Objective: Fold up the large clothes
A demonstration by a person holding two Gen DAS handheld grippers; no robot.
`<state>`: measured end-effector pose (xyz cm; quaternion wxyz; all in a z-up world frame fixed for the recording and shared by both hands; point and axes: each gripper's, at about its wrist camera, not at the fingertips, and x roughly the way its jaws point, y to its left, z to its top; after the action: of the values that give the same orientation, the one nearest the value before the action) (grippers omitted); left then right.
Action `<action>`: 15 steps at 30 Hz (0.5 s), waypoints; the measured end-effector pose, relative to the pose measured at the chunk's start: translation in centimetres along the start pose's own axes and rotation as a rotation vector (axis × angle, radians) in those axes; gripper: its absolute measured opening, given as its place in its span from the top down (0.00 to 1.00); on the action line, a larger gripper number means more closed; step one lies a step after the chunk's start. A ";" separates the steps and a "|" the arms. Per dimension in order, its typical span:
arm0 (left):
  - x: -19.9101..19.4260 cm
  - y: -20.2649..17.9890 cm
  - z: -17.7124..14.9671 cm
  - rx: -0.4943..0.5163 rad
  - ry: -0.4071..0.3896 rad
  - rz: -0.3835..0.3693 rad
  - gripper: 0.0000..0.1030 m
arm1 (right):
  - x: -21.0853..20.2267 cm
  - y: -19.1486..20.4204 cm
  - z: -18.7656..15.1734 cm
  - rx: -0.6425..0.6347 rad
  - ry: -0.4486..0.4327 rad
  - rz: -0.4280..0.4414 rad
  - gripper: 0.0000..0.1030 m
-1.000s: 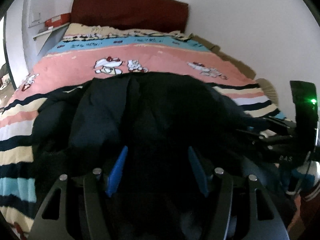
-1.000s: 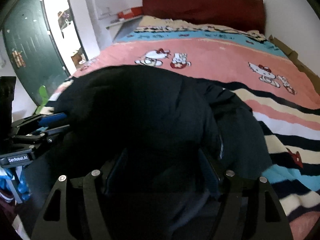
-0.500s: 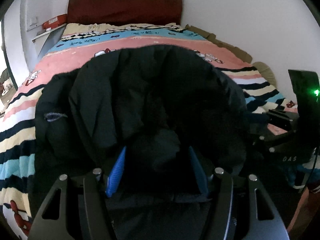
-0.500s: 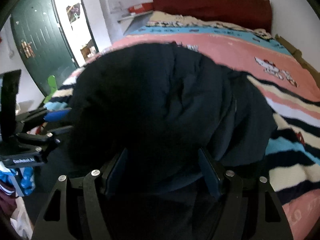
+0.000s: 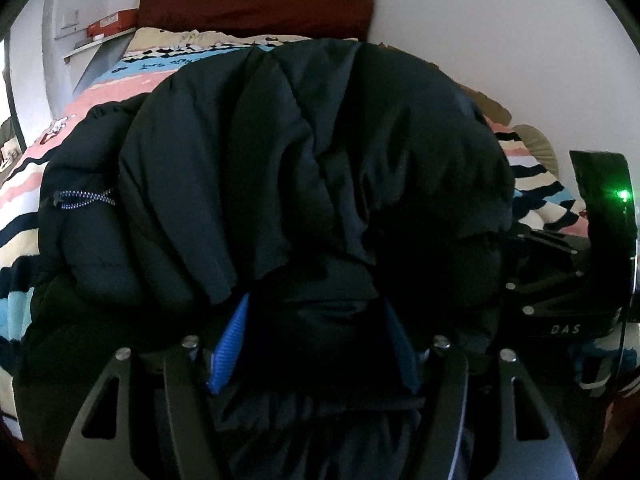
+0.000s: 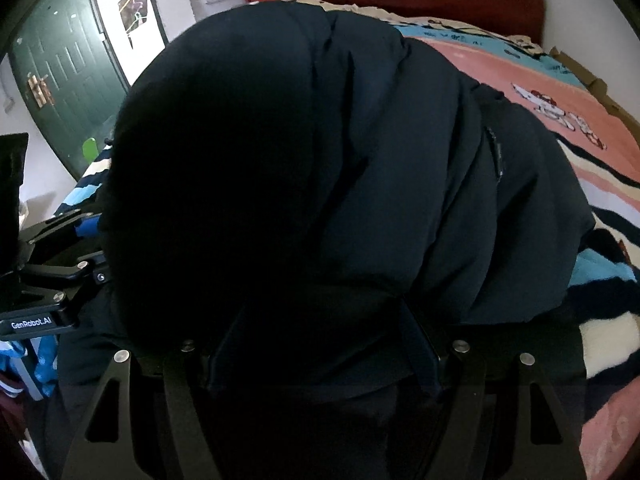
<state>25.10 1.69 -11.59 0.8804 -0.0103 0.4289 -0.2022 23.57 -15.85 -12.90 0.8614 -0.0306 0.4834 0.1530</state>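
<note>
Left wrist view, left to right: a striped, fleecy blanket (image 5: 16,196) covers the bed, and on it a puffy, quilted dark-navy jacket (image 5: 280,152) lies bunched in a rounded mound, a speckled drawcord (image 5: 84,198) at its edge. The left tongs (image 5: 316,340) pinch a thick fold between ribbed blue pads. In the right wrist view the right tongs (image 6: 324,344) likewise clamp padded cloth.

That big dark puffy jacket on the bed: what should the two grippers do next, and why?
Probably lower the bunched dark jacket onto the striped bedspread and let go. Both the left gripper and right gripper have thick folds between their fingers, and the jacket's upper half is already rolled over its lower part, so the fold looks nearly done.
</note>
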 end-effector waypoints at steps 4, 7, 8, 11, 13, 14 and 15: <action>-0.4 -0.6 0.0 0.015 -0.002 0.028 0.39 | -0.2 0.3 0.0 -0.001 0.010 -0.019 0.31; -1.7 -1.0 -0.2 0.017 -0.018 0.031 0.39 | -1.4 0.3 -0.2 0.009 0.008 -0.022 0.31; -2.3 -1.1 -0.2 0.016 -0.025 0.031 0.39 | -1.9 0.3 -0.3 0.015 0.005 -0.017 0.31; -4.6 -1.0 -0.6 -0.012 -0.051 0.021 0.39 | -4.1 0.3 -1.0 0.033 -0.017 -0.008 0.29; -6.0 -0.8 -1.0 -0.022 -0.066 0.022 0.39 | -5.9 0.0 -1.7 0.046 -0.035 -0.030 0.27; -6.9 -0.8 -1.2 -0.024 -0.076 0.023 0.39 | -6.7 -0.2 -2.1 0.055 -0.044 -0.034 0.27; -7.8 -0.7 -1.5 -0.025 -0.086 0.022 0.39 | -7.6 -0.5 -2.6 0.067 -0.054 -0.038 0.27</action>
<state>19.43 4.13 -6.51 0.9000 -0.0252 0.3931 -0.1864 17.91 -18.66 -7.93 0.8775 -0.0066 0.4641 0.1211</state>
